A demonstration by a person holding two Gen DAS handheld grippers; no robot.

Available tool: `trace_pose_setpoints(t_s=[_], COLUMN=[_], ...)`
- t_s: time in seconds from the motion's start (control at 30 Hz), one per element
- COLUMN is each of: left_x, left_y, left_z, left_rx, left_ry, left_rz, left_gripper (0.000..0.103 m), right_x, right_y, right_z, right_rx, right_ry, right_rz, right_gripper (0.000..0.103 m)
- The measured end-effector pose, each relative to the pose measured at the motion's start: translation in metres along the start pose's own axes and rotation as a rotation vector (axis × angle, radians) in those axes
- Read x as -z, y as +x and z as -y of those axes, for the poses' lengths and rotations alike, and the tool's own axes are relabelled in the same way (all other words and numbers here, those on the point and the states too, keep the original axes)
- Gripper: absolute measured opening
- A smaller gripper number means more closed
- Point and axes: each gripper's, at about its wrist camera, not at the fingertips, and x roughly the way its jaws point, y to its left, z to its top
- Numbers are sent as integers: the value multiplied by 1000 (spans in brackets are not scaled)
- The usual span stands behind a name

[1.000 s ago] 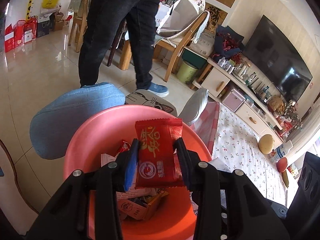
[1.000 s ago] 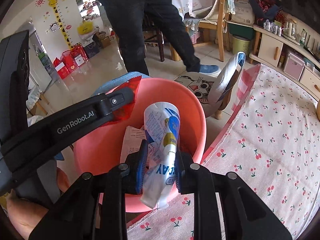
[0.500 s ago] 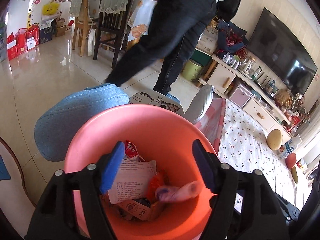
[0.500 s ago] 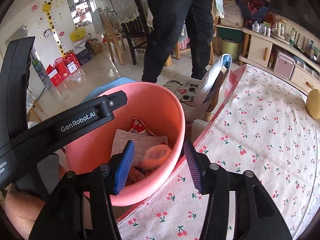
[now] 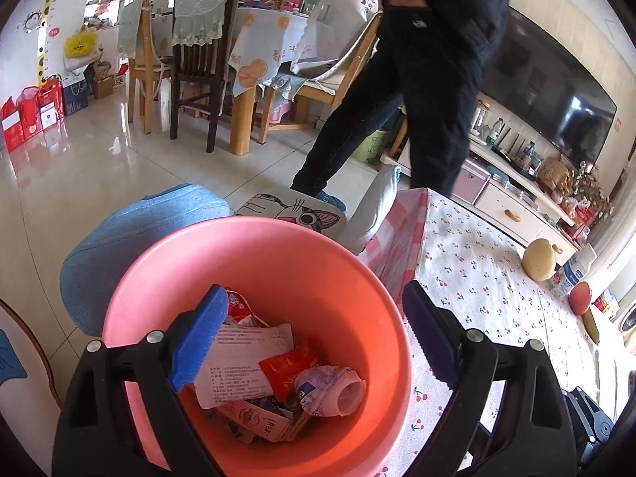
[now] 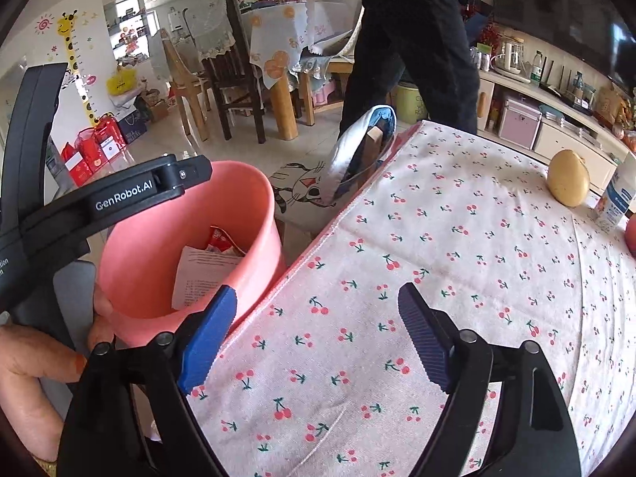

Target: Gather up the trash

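Right now both of my claws are spreading their jaws with nothing between them. My left claw (image 5: 314, 342) hangs over the pink bin (image 5: 254, 238), and down inside I can see the trash: a white printed wrapper (image 5: 242, 361), a red sachet (image 5: 288, 365) and a crumpled white-and-blue pouch (image 5: 330, 387) lying on top of other scraps. My right claw (image 6: 318, 342) looks across the worktop (image 6: 457, 262) with its cherry-print cloth, just beside the bin's rim, which touches the cloth's edge. So I judge the drop-off step is finishing and the next step is finding more trash. The cloth ahead of my right claw looks bare; only a yellow round fruit (image 6: 567, 178), a carton (image 6: 618, 194) and a sliver of something red sit at the far edge, and I cannot tell whether any of them counts as trash. Next I would sweep both claws over the worktop, jaws wide, before reaching. A person in dark clothes (image 6: 417, 39) stands beyond the worktop.
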Motion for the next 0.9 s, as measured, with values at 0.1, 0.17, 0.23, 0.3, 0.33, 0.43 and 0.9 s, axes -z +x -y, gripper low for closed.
trace_pose_setpoints(t_s=[0.1,0.17,0.23,0.3,0.33,0.43,0.9], left_x=[1,2,4,7,8,11,41], left_y=[0,0,-1,-3,-4,-7,-23], left_z=[10,17,25,34,38,52,125], left_rx=[7,6,14,21,22,30,56], left_ry=[24,42,58,74,83,110,267], left_rz=[0,-2,-1,6,9,15,30], left_gripper=[92,94,97,98,98,99,99], right_x=[5,9,13,15,17,23,52], right_y=[-5,-10,-15,-21,-24,-32,-81], right_z=[8,14,19,25,28,37,88], right_rx=[15,25,38,55,61,81,165], right_ry=[6,11,13,11,10,12,51], right_rz=[-2,1,7,15,19,29,111], right_gripper=[83,83,83,83,83,83,84])
